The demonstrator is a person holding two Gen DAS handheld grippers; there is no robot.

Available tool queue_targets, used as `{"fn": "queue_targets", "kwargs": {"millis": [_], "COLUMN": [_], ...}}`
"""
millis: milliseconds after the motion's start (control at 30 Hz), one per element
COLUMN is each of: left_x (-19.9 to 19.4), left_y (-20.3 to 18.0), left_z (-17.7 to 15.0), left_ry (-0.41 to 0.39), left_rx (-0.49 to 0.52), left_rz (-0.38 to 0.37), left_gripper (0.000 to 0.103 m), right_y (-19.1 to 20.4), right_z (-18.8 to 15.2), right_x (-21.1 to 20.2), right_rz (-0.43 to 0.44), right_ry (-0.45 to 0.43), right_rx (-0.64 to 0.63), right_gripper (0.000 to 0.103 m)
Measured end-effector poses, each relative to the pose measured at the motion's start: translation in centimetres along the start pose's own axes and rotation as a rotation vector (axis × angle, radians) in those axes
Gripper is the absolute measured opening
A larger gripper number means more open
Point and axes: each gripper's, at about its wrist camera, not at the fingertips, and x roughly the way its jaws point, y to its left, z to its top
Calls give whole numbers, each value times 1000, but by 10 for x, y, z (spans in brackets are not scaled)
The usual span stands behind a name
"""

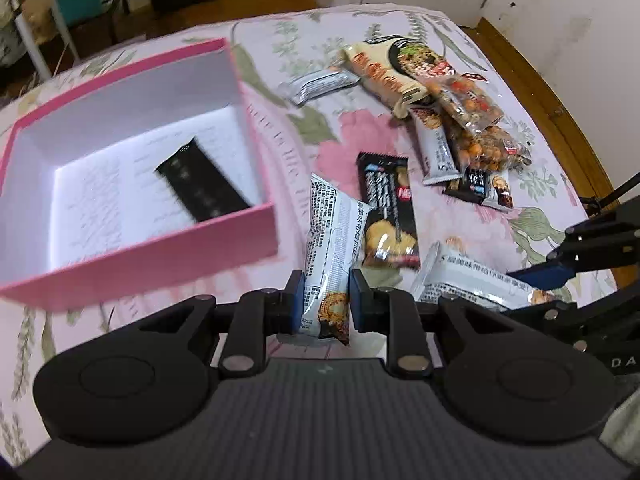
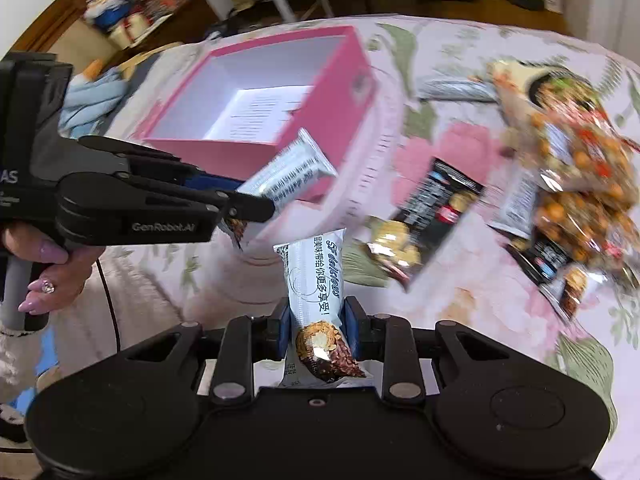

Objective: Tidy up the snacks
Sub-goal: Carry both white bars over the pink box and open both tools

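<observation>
Left tool (image 1: 323, 302) clamps a white snack bar (image 1: 330, 256), held above the bed (image 1: 280, 40) beside the pink box (image 1: 160, 256). Right tool (image 2: 316, 326) clamps a second white bar (image 2: 314, 280). One black packet (image 1: 202, 180) lies inside the box; remaining snacks (image 1: 460, 120) lie heaped toward the bed's far right edge.

Box (image 1: 256, 236) left — snacks (image 1: 460, 120) apparently right

The left gripper (image 1: 323, 300) pinches a white snack bar (image 1: 330, 256) between its blue pads, the wrapper standing upright above the flowered bedspread (image 1: 280, 64). Toward the bed's left edge sits an open pink box (image 1: 152, 256) with one black packet (image 1: 202, 182) on its white floor. A black bar (image 1: 386, 210) lies just beside the held one; more packets are heaped (image 1: 452, 92) near the right edge. The right gripper's fingers (image 1: 544, 274) enter from the right, holding another white bar (image 1: 476, 280).
</observation>
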Motion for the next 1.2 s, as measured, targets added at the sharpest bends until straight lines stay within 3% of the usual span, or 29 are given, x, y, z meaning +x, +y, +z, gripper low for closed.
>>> {"fn": "queue_targets", "kwargs": {"millis": [300,567,733,833,1000,1200], "left_x": [-51,-65,-46,-23,19,51], "left_y": [39,84,115,138,172,177], "left_z": [-7,12,28,33,32,36], "left_ry": [-63,-176,-215,-195,-163,-131], "left_rx": [-84,-218,-362,-480,-631,-608], "left_rz": [6,66,101,108,70,148], "left_gripper": [22,22,22,22,22,24], "right_y": [46,72,79,80,73,59], "right_z": [30,75,110,127,144,145], "right_x": [-10,9,44,68,117,154], "right_rz": [31,-7,-36,-46,7,43], "right_ry": [-54,-211,-260,-271,-223,-196], "right_rx": [-140,-305,-352,-358,-313,-248], "right_gripper": [32,32,32,32,32,34]}}
